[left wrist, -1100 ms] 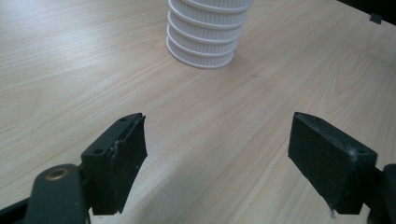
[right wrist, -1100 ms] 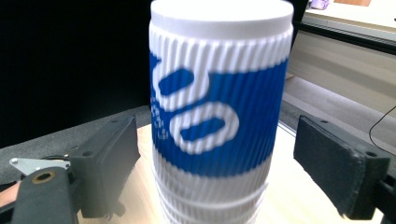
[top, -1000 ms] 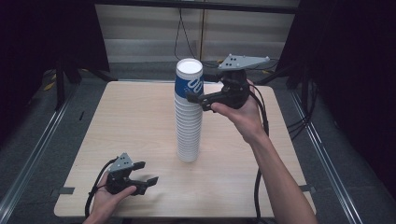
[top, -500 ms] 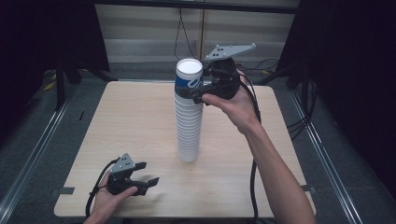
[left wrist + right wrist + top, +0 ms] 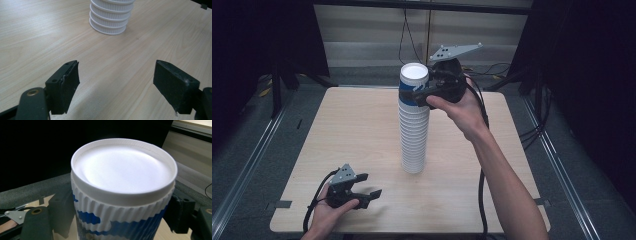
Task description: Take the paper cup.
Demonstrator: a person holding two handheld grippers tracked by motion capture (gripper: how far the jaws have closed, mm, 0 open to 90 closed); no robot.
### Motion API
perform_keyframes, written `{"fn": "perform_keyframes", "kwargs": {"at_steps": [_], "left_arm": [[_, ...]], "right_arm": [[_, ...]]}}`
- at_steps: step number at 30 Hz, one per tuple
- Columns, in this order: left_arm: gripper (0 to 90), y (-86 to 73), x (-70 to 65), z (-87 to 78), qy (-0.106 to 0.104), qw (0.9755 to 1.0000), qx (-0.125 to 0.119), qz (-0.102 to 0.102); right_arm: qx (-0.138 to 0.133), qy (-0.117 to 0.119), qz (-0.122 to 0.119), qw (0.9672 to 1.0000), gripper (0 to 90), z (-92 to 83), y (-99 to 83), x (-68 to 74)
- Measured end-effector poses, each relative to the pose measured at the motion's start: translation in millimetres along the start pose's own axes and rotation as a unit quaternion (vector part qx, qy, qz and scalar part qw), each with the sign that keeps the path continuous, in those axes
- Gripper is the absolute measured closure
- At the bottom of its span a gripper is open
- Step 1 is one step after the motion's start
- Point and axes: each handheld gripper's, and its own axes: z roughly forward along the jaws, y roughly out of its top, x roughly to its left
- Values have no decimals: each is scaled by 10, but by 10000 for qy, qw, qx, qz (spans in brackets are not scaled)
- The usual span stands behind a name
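At the stack's top, the raised right tool (image 5: 414, 95), jaws just closing, grips the top cup (image 5: 414, 86).

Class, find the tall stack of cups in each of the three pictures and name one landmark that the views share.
High view: the stack of cups stands upright at the table's middle, the right gripper clamped near its top.
Left gripper view: its ribbed white base is at top centre, beyond the open jaws.
Right gripper view: its top cup sits in the middle, between the jaws.
Shared landmark: the wooden table.

Pale wooden table (image 5: 362, 130), tall cup stack (image 5: 414, 135) upright.
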Motion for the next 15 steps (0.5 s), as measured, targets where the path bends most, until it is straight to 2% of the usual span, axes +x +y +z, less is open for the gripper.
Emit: {"fn": "perform_keyframes", "kwargs": {"at_steps": [5,15], "left_arm": [[209,1,9,0,-2,10000,15,4],[209,1,10,4,-24,10000,33,-17]], "right_arm": [[24,-23,-23,10000,239,-10,20,6],[-155,-36,38,9999,242,-28,43,17]]}}
